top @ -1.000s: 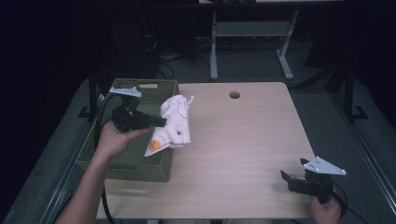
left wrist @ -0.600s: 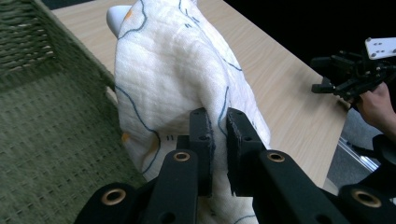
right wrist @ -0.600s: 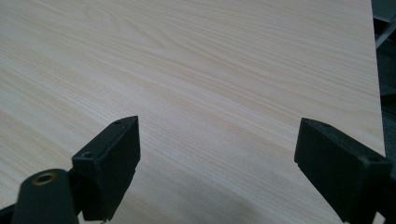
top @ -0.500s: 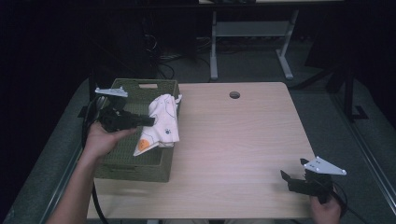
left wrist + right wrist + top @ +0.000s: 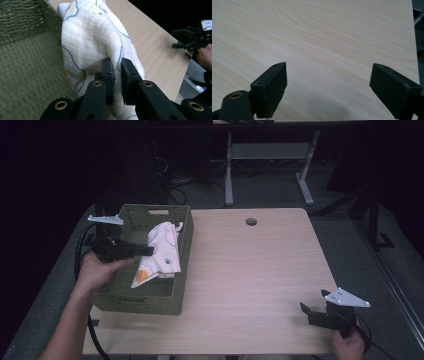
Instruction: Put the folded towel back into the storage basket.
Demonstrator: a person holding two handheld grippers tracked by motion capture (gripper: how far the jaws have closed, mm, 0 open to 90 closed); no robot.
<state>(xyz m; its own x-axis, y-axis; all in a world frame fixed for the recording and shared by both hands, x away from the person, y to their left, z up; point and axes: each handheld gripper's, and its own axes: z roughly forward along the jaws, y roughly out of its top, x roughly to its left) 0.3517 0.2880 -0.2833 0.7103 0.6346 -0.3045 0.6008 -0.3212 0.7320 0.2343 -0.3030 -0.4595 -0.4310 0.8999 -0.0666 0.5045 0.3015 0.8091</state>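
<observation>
White muslin cloth with blue line drawings and an orange patch (image 5: 161, 252), pinched in a fold by the left gripper (image 5: 150, 250) and hanging over the right-hand part of the basket, lower corner drooping toward the woven floor. Largest first: pale wood-grain worktop (image 5: 260, 265), bare apart from a round cable hole (image 5: 251, 221) near the far edge; next, rectangular olive-green woven basket (image 5: 131, 297) at the left side of that worktop, one handle slot in its far wall. Seen along the left gripper (image 5: 117, 72), jaws nearly together with bunched fabric clamped between the pads, cloth (image 5: 95, 42) draped beyond them above the basket weave (image 5: 27, 65). Right gripper (image 5: 306, 312) parked low at the near right corner, well apart from the basket; from its own camera (image 5: 328, 87), jaws spread wide over plain wood (image 5: 317, 32), nothing between them. Step in hand, judging by the layout: carrying the cloth above the basket to drop it inside. Next move likely calls for lowering a little toward the middle, then parting the jaws so no corner stays draped over the right rim.
</observation>
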